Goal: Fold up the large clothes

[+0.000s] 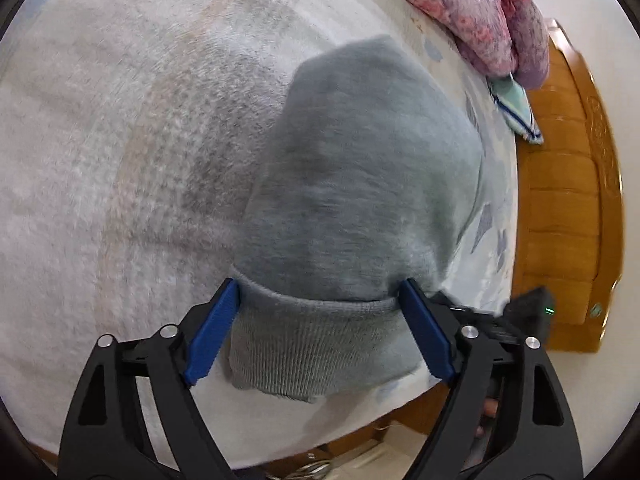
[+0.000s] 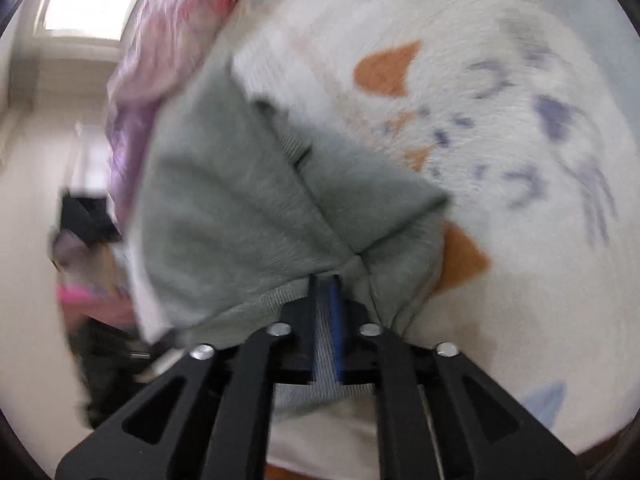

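A grey sweatshirt (image 1: 360, 184) lies folded on the pale patterned bed cover (image 1: 120, 140) near the bed's edge. Its ribbed hem (image 1: 312, 344) sits between the blue pads (image 1: 216, 332) of my left gripper (image 1: 318, 284), whose jaws stand wide open on either side of the cloth. In the blurred right wrist view, the same grey sweatshirt (image 2: 240, 208) shows a seam and folded layers. My right gripper (image 2: 326, 280) is shut on a ribbed edge, with a strip of cloth pinched between its narrow jaws.
A pink floral quilt (image 1: 472, 8) is heaped at the far side of the bed, with a small blue-striped cloth (image 1: 516, 108) beside it. The wooden bed frame (image 1: 568, 200) runs along the right. A black device with a green light (image 1: 540, 308) sits by the edge.
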The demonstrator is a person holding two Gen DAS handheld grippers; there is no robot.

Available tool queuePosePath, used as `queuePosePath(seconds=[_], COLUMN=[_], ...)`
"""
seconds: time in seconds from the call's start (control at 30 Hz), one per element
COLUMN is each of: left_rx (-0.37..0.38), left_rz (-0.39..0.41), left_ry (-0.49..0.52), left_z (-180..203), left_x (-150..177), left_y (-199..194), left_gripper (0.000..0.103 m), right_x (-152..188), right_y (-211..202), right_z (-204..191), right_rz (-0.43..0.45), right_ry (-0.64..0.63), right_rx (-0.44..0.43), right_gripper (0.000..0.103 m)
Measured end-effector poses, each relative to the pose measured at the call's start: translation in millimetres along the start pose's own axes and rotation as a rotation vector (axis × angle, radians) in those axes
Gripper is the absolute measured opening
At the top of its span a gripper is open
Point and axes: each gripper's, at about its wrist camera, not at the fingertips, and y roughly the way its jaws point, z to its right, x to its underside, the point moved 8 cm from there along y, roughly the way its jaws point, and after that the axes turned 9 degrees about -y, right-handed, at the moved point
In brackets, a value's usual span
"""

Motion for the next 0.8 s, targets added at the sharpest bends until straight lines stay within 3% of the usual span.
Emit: queuePosePath(seconds=[0.03, 0.07, 0.17, 0.3, 0.4, 0.53, 0.67, 0.8], left_rx=[0.002, 0.008, 0.011, -0.021, -0.037, -0.008, 0.000, 0.030], left_rz=[-0.002, 0.002, 0.013, 0.008, -0.008, -0.048, -0.047, -0.053], left_ry=[0.001, -0.005, -0.024, 0.023, 0.073, 0.006, 0.002, -0.031], left_z=[0.0, -0.6, -3.5, 2.5, 8.6, 3.6, 5.2, 4.4], left_x=[-1.0, -2.9, -8.8, -15.6, -18.7, -23.0, -22.3, -23.4], left_y=[0.2, -0.9, -1.5, 4.5, 9.5, 19.3, 19.2, 23.4], left_gripper=[0.083, 0.083, 0.085, 0.086, 0.090, 0.092, 0.093, 0.094], right_x=[2.9, 6.7, 22.1, 34.0, 31.8, 35.9, 36.9, 35.7], right_y=[-13.2, -21.7, -24.8, 4.5, 14.2, 24.0, 28.1, 32.7], right_z=[7.9, 15.4, 29.7, 40.4, 36.5, 35.3, 34.3, 25.1], right_rz=[0.026, 0.040, 0.024, -0.043, -0.051, -0.072, -0.048, -0.040], right_ry=[0.048, 0.076, 0.090, 0.135, 0.150, 0.224, 0.239, 0.268], right_rx=[0.004, 0.009, -0.013, -0.006, -0.078, -0.203, -0.251, -0.308], right_gripper=[0.055, 0.065, 0.065, 0.065, 0.065, 0.066, 0.081, 0.080])
